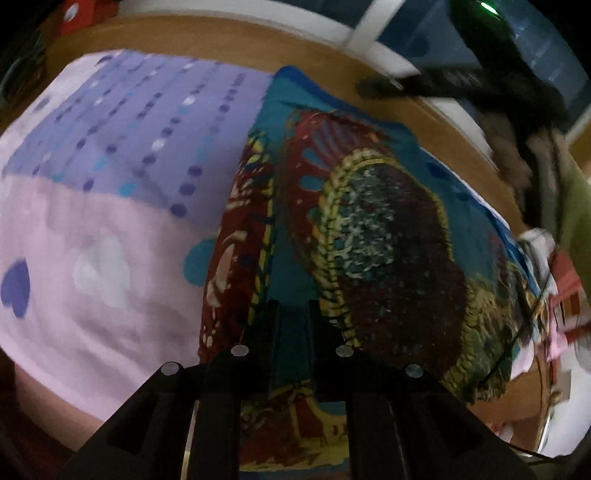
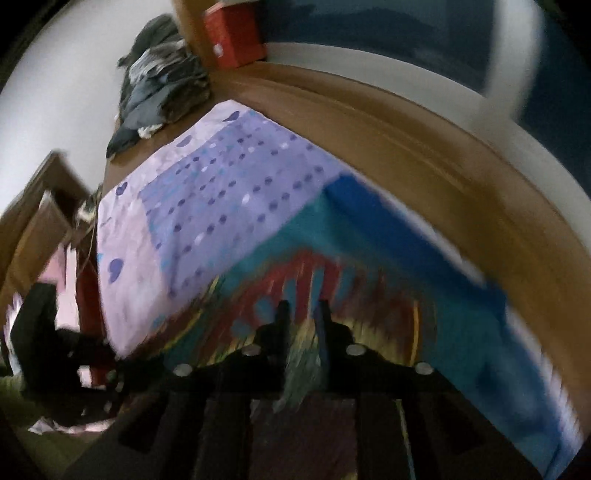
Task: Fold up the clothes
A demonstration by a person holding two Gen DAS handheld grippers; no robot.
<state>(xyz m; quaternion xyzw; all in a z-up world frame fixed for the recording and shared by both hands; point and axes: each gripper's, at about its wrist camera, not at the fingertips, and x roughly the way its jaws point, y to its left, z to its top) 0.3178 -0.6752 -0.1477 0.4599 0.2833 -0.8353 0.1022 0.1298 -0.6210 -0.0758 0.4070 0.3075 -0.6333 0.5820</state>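
A folded teal and blue garment (image 1: 388,229) with a dark red and yellow print lies flat on a pink and lilac bedsheet (image 1: 92,221). My left gripper (image 1: 291,306) hovers over the garment's near part. Its fingers stand a little apart, teal cloth shows in the gap, and nothing is pinched. In the right wrist view, my right gripper (image 2: 303,306) is over the same garment (image 2: 369,258), with its jaws apart and nothing between them. That view is smeared by motion. The right gripper (image 1: 376,88) also shows as a dark blur past the garment's far edge.
The bedsheet (image 2: 184,206) covers a bed with a brown wooden frame (image 2: 406,129) along the far side. A pile of dark clothes (image 2: 162,85) lies beyond the sheet's far corner. A red box (image 2: 232,33) stands on the frame. A cable (image 1: 517,332) runs over the garment's right edge.
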